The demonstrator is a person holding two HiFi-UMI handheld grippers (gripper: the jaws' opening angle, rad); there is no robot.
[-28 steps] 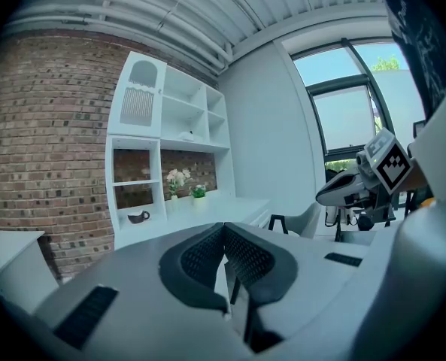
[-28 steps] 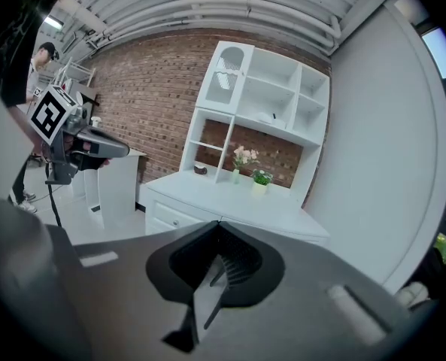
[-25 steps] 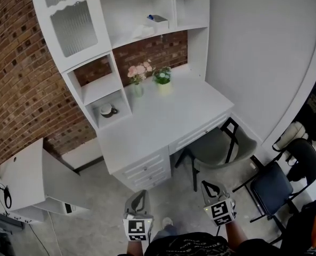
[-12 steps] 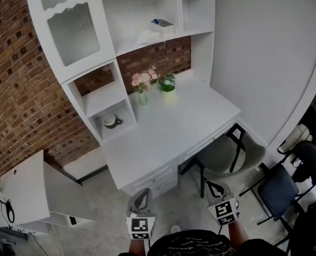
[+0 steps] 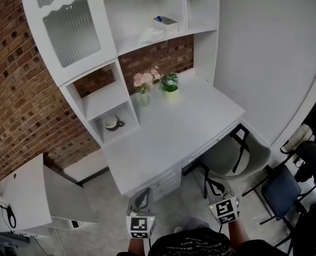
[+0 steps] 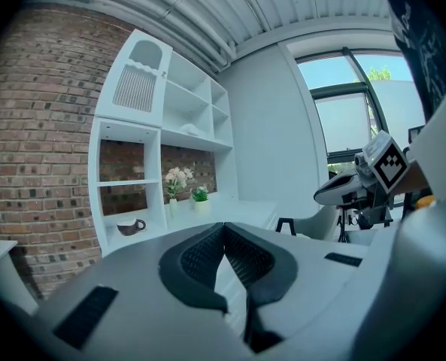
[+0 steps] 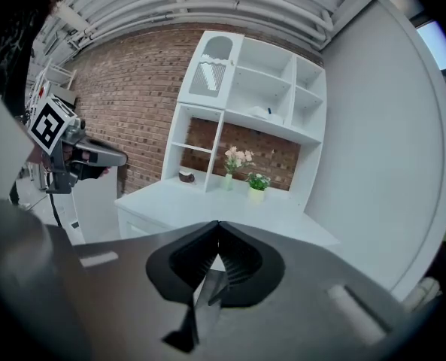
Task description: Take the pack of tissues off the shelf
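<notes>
The pack of tissues (image 5: 165, 20), small, white and blue, lies on the upper open shelf of the white desk hutch (image 5: 197, 52). It shows in the right gripper view as a small pack (image 7: 264, 113) on that same shelf. My left gripper (image 5: 142, 196) and right gripper (image 5: 215, 186) are at the bottom of the head view, over the floor in front of the desk (image 5: 179, 127) and far from the shelf. Both are shut with nothing between the jaws. The left gripper (image 6: 223, 225) and the right gripper (image 7: 219, 223) each point toward the desk.
On the desk stand a vase of pink flowers (image 5: 143, 84) and a small green plant (image 5: 170, 83). A cup (image 5: 111, 124) sits in a low cubby. A grey chair (image 5: 235, 153) is tucked at the desk's right, a dark chair (image 5: 283, 188) beyond. An open white cabinet (image 5: 30, 191) stands left.
The desk and shelves have come closer and grown in the head view. Both grippers stay shut and have moved toward the desk front.
</notes>
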